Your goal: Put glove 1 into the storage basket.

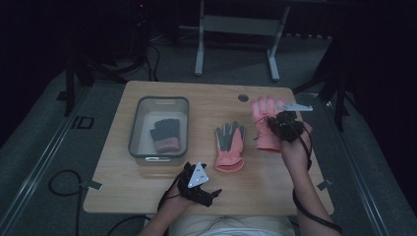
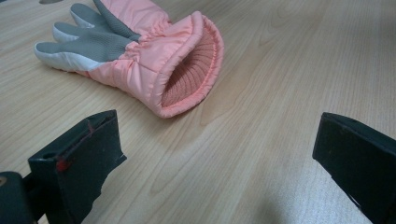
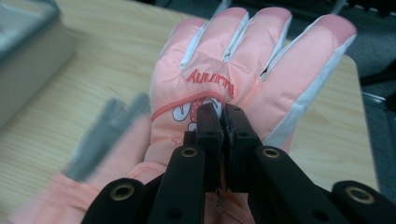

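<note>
From above, my right hand-held gripper [image 1: 279, 123] pinches a pink ski glove [image 1: 266, 125] over the desk's [image 1: 147, 191] right side, fingers pointing away. My left hand-held gripper [image 2: 215, 154], jaws spread, faces the second glove's [image 2: 140, 56] cuff. The right gripper view confirms the pinch on the glove's back.

- The bench [image 2: 289, 60] is pale wood with a fine grain and a smooth matt finish.
- The pink glove [image 3: 243, 70] is smooth, slightly shiny padded cloth.
- The second glove [image 2: 154, 56] has a ribbed knit cuff lining and a matt grey palm.
- The bin [image 1: 135, 128] looks like cloudy grey plastic.
</note>
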### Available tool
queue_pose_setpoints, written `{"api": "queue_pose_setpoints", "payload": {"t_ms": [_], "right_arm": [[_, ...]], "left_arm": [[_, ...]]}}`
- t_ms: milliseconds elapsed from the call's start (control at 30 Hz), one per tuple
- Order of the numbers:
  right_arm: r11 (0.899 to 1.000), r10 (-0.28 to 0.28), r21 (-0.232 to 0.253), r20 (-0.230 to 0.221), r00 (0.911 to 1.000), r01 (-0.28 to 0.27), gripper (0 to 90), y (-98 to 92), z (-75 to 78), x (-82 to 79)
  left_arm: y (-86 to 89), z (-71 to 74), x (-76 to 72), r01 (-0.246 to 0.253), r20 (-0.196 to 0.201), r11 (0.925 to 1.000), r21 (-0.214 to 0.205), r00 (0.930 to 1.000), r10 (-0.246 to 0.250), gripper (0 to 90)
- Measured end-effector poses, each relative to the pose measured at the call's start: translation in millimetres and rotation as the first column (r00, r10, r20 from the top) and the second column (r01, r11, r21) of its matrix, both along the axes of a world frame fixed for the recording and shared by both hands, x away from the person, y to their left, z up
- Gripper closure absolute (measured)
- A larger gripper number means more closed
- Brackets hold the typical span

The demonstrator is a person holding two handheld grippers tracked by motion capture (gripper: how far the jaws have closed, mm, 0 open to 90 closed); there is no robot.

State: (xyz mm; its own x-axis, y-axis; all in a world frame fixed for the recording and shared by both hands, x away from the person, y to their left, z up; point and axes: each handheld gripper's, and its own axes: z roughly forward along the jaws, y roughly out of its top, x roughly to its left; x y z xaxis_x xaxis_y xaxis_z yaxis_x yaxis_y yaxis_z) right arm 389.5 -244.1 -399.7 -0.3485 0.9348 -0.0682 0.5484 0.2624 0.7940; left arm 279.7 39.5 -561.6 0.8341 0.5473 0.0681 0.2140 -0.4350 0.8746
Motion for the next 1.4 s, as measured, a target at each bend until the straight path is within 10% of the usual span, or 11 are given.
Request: {"api": "queue_pose_setpoints", "payload": {"t_ms": [267, 533, 967, 1400], "right_arm": [[0.999, 0.041, 0.035, 0.016, 0.999, -0.042, 86.3, 50.0, 13.9, -1.2], [0.998, 0.057, 0.044, -0.042, 0.9975, -0.055, 86.2, 83.4, -10.4, -0.1], [1.0, 0.018, -0.02, -0.166, 0.9859, -0.022, 86.1, 95.1, -71.9, 10.2], [0.993, 0.095, -0.056, -0.204, 0.9744, -0.108, 85.6, 100.4, -92.1, 13.6]], "left_arm": [[0.8, 0.4, -0.2, 0.004, 0.002, 1.0, 0.0, 1.0, -0.004, 0.8], [1.2, 0.7, -1.2, 0.006, 0.0, 1.0, -0.002, 1.0, -0.006, 0.8], [0.8, 0.5, -1.2, 0.009, 0.0, 1.0, 0.002, 1.0, -0.009, 0.8], [0.5, 0.9, -1.6, 0.014, -0.007, 0.9999, 0.0, 0.9999, -0.014, 0.8]]}}
